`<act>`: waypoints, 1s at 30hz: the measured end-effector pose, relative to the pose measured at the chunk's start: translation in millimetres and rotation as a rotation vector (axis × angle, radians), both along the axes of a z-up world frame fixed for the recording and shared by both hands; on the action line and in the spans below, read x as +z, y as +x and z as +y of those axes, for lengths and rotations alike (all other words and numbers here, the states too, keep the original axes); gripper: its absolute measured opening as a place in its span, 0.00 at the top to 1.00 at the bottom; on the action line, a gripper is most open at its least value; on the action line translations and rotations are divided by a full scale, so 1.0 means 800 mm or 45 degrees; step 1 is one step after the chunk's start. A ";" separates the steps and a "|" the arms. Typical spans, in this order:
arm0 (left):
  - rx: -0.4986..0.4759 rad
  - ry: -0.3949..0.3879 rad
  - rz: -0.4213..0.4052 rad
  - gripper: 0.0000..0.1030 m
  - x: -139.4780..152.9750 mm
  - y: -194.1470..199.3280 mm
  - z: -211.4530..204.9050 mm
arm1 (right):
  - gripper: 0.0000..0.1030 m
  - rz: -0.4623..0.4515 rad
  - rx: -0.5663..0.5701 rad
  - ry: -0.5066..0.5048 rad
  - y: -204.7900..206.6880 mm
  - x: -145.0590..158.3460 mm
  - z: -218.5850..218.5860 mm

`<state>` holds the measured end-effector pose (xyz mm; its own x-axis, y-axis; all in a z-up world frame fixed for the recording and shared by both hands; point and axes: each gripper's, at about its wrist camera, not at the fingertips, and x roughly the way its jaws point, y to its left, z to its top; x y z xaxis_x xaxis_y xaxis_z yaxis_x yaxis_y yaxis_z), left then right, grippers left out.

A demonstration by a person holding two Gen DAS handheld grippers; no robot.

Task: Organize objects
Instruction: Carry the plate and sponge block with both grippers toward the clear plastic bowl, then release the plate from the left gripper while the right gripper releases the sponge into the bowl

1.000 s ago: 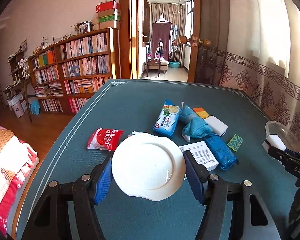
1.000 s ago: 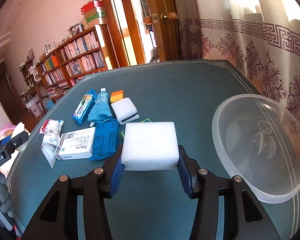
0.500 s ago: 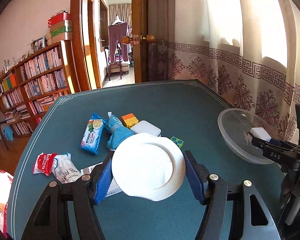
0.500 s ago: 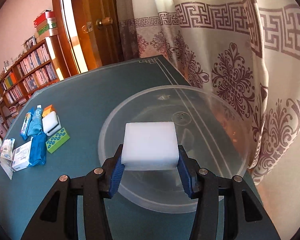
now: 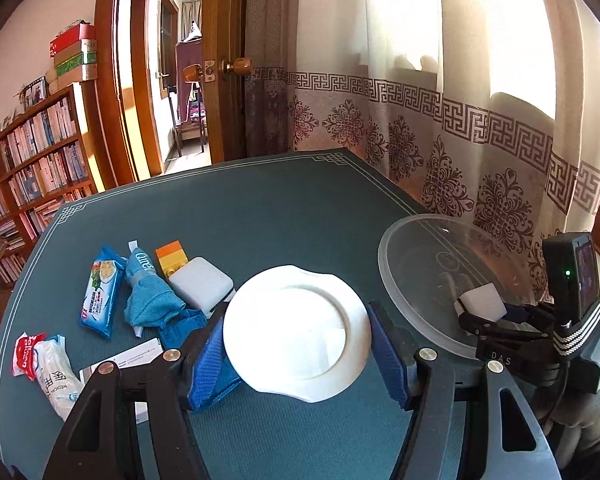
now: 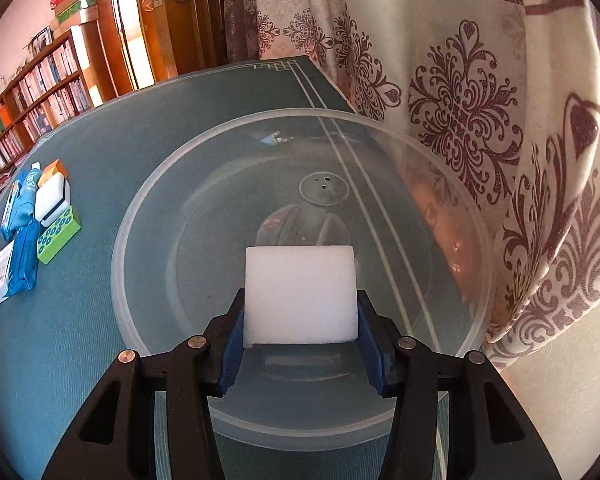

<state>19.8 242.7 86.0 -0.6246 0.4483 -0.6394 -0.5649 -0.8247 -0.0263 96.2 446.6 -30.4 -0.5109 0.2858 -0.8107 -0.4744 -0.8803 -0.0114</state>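
Mostly undone: right tool (image 6: 300, 312) grasps sponge (image 6: 300, 292) inside empty bowl (image 6: 148, 216), not released. Left tool (image 5: 296, 344) grasps plate (image 5: 296, 328) above surface (image 5: 260, 208). Packets, cloth, blocks left scattered.

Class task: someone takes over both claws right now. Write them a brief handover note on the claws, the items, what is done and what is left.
Left claw: shut on the white plate, above the table.
Right claw: shut on the white foam block, inside the clear bowl.
Done: nothing released in the bowl.
Left: release the block, place the plate, then sort the pile: snack packet, blue cloth, green brick.
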 end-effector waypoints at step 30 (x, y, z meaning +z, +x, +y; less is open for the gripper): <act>-0.470 -0.047 -0.118 0.29 -0.035 0.031 0.154 | 0.38 0.142 -0.105 -0.037 0.106 0.015 -0.014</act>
